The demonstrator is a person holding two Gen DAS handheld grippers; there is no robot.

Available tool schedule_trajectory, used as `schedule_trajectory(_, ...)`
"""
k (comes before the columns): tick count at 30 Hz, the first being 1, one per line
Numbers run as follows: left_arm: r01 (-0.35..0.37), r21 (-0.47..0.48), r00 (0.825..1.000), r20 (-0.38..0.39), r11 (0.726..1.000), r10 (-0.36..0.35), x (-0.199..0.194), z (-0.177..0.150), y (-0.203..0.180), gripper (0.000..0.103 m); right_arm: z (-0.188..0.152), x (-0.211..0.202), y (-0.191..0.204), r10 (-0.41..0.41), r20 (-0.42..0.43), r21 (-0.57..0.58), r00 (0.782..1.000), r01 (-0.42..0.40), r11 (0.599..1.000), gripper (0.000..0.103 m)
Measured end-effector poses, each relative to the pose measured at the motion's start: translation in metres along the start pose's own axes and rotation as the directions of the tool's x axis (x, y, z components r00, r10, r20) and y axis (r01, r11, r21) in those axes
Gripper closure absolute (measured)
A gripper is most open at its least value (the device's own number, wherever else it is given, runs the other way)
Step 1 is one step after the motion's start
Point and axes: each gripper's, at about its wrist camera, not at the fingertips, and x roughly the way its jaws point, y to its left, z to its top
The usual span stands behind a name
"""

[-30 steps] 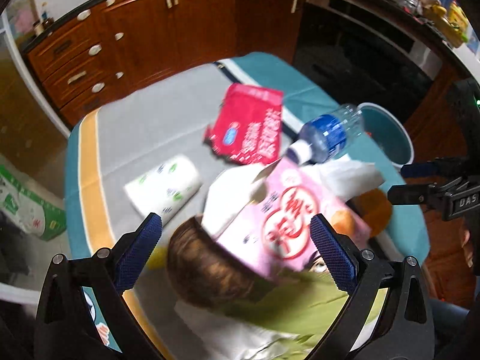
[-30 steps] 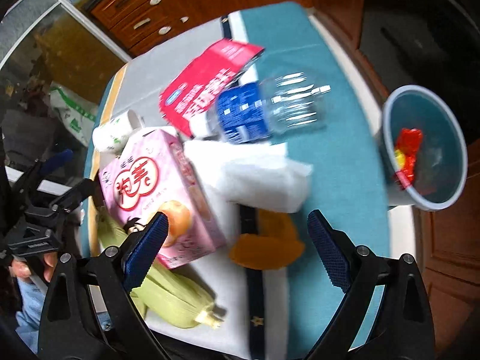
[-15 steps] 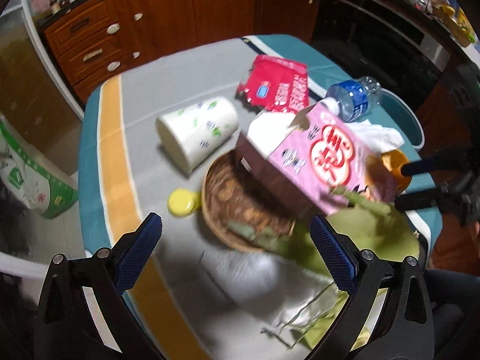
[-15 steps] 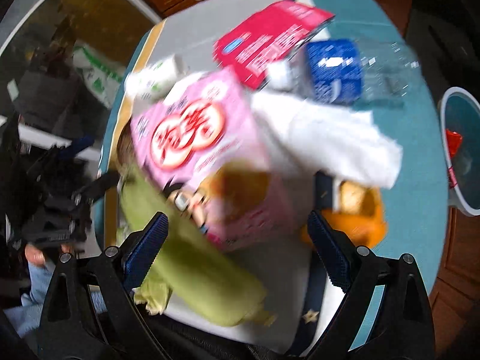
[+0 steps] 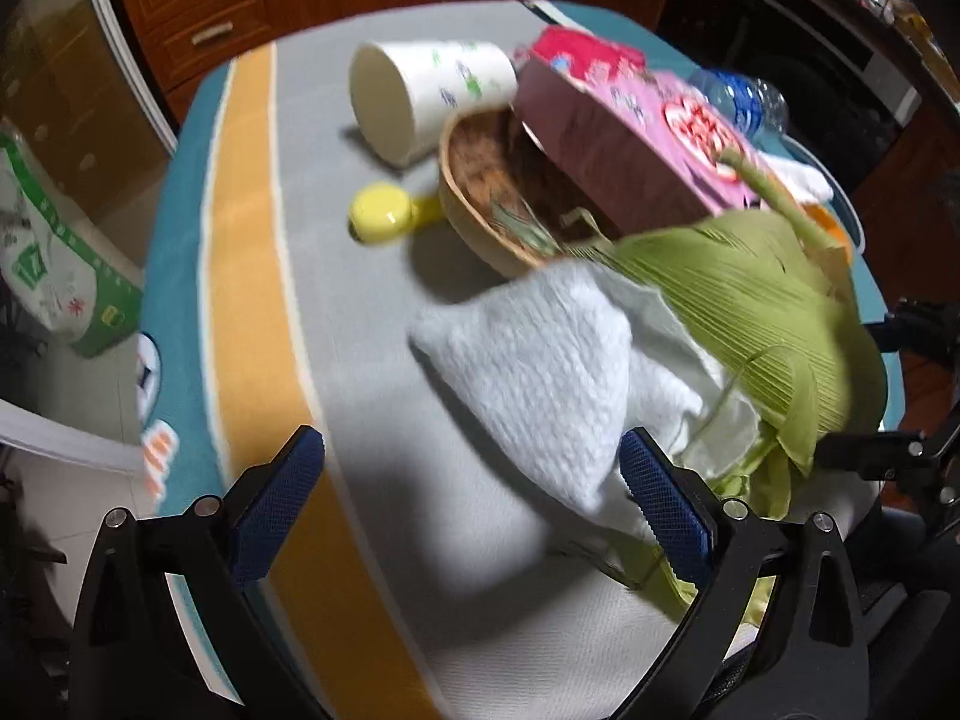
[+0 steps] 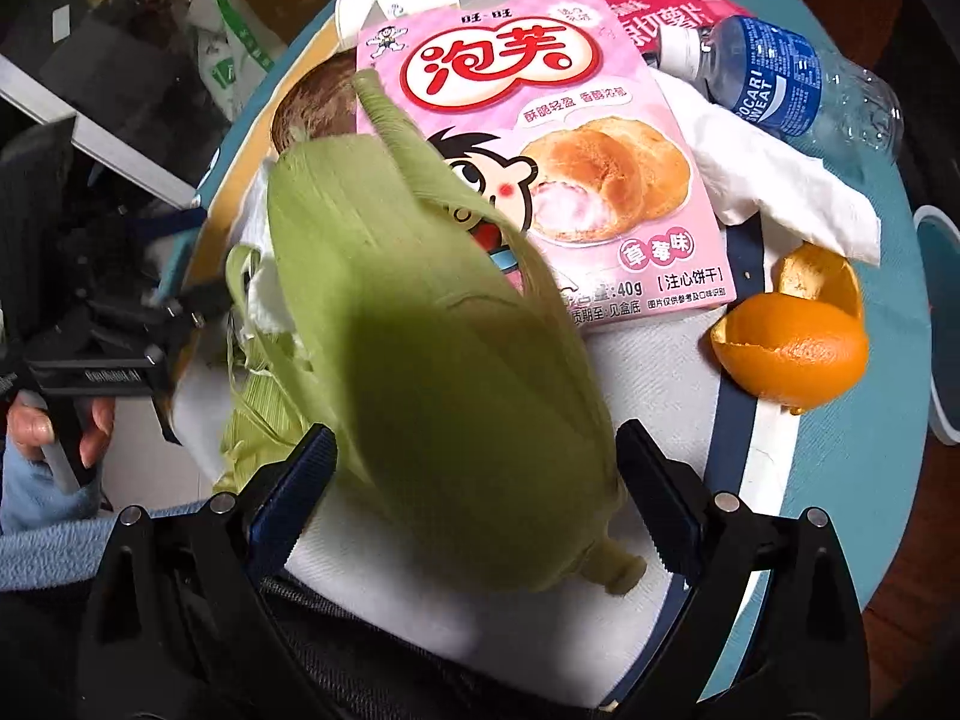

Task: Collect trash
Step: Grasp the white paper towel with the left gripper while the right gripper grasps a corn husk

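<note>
Trash lies piled on a cloth-covered table. My left gripper (image 5: 468, 486) is open, low over the cloth, with a crumpled white paper towel (image 5: 552, 372) just ahead of its right finger. Beyond it are a green corn husk (image 5: 750, 312), a brown shell bowl (image 5: 492, 192), a yellow cap (image 5: 381, 219), a tipped paper cup (image 5: 420, 96) and a pink snack box (image 5: 630, 138). My right gripper (image 6: 474, 480) is open, with the corn husk (image 6: 432, 360) lying between its fingers. The pink box (image 6: 540, 138), an orange peel (image 6: 792, 348), a white tissue (image 6: 780, 180) and a plastic bottle (image 6: 798, 90) lie further off.
A teal bin (image 6: 936, 330) stands off the table's right edge. A red packet (image 6: 648, 6) lies at the far side. A hand (image 6: 60, 432) holds the left gripper at the left. Wooden drawers (image 5: 210, 12) and a green-white bag (image 5: 54, 276) lie beyond the table.
Both grippers have dropped and pulled toward the near edge of the table. The left now faces the paper towel. The corn husk now sits between the right fingers.
</note>
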Motion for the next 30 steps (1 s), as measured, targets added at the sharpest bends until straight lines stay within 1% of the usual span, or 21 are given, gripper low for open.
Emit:
schedule_trajectory(2, 0.005, 0.005, 1.0, 0.002, 1.0, -0.005, 0.003, 0.0, -0.004, 0.004, -0.004, 0.0, 0.002, -0.027, 0.025, -0.01, 0.999, 0.027, 1.0, 0.015)
schedule_trajectory(4, 0.026, 0.003, 1.0, 0.007, 1.0, -0.026, 0.006, 0.002, -0.006, 0.004, -0.01, -0.006, 0.006, -0.052, 0.05, -0.028, 0.997, 0.053, 0.998, 0.034)
schedule_trajectory(5, 0.039, -0.004, 0.999, 0.011, 0.999, -0.039, 0.007, 0.002, -0.006, 0.004, -0.011, -0.008, 0.007, -0.049, 0.059, -0.029, 0.997, 0.051, 0.998, 0.039)
schedule_trajectory(6, 0.064, -0.016, 0.998, 0.023, 0.998, -0.064, 0.007, 0.002, -0.006, 0.004, -0.012, -0.013, 0.007, -0.039, 0.071, -0.026, 0.997, 0.041, 0.999, 0.051)
schedule_trajectory(7, 0.088, -0.026, 0.995, 0.039, 0.996, -0.087, 0.006, 0.002, -0.006, 0.009, -0.012, -0.018, 0.005, -0.024, 0.078, -0.019, 0.997, 0.026, 0.999, 0.061)
schedule_trajectory(8, 0.105, -0.036, 0.993, 0.054, 0.994, -0.103, 0.004, 0.001, -0.006, 0.018, -0.014, -0.024, 0.004, 0.004, 0.083, -0.005, 0.997, -0.003, 1.0, 0.064)
schedule_trajectory(9, 0.11, -0.039, 0.993, 0.054, 0.993, -0.108, 0.003, 0.0, -0.007, 0.045, -0.016, -0.029, 0.003, 0.022, 0.088, 0.003, 0.996, -0.022, 1.0, 0.068)
schedule_trajectory(10, 0.113, -0.042, 0.993, 0.041, 0.993, -0.111, 0.002, 0.0, -0.008, 0.068, -0.017, -0.034, 0.001, 0.028, 0.094, 0.005, 0.995, -0.029, 1.0, 0.07)
schedule_trajectory(11, 0.121, -0.046, 0.992, 0.039, 0.992, -0.119, 0.001, -0.001, -0.009, 0.076, -0.019, -0.042, 0.001, 0.036, 0.109, 0.006, 0.993, -0.037, 0.999, 0.072)
schedule_trajectory(12, 0.122, -0.045, 0.992, 0.045, 0.992, -0.12, -0.002, -0.001, -0.014, 0.091, -0.019, -0.045, 0.001, 0.044, 0.118, 0.007, 0.992, -0.045, 0.999, 0.074)
schedule_trajectory(14, 0.074, -0.023, 0.995, 0.064, 0.997, -0.073, -0.011, -0.003, -0.02, 0.095, -0.022, -0.058, -0.004, 0.074, 0.14, 0.011, 0.987, -0.076, 0.997, 0.075)
schedule_trajectory(16, 0.063, -0.025, 0.994, 0.088, 0.998, -0.061, -0.026, -0.005, -0.02, 0.097, -0.022, -0.076, -0.006, 0.11, 0.176, 0.016, 0.978, -0.115, 0.993, 0.075)
schedule_trajectory(19, 0.038, -0.029, 0.991, 0.132, 0.999, -0.034, -0.048, -0.007, -0.017, 0.097, -0.023, -0.103, -0.008, 0.132, 0.232, 0.006, 0.964, -0.137, 0.991, 0.075)
schedule_trajectory(21, 0.019, -0.028, 0.987, 0.163, 0.999, -0.015, -0.064, -0.008, -0.018, 0.097, -0.02, -0.117, -0.005, 0.126, 0.274, -0.003, 0.953, -0.13, 0.992, 0.075)
schedule_trajectory(24, -0.018, -0.026, 0.979, 0.201, 0.999, 0.023, -0.082, -0.007, -0.014, 0.097, -0.018, -0.141, -0.012, 0.089, 0.333, 0.002, 0.939, -0.095, 0.995, 0.075)
schedule_trajectory(26, -0.027, -0.046, 0.978, 0.207, 0.999, 0.036, -0.086, -0.004, -0.008, 0.097, -0.023, -0.153, -0.02, 0.068, 0.364, 0.024, 0.929, -0.083, 0.996, 0.075)
schedule_trajectory(28, -0.023, -0.068, 0.98, 0.198, 0.997, 0.036, -0.085, -0.002, -0.003, 0.097, -0.027, -0.161, -0.029, 0.062, 0.386, 0.047, 0.921, -0.086, 0.995, 0.076)
schedule_trajectory(30, -0.029, -0.06, 0.979, 0.198, 0.998, 0.04, -0.087, -0.001, -0.007, 0.097, -0.03, -0.17, -0.038, 0.051, 0.41, 0.064, 0.911, -0.085, 0.994, 0.076)
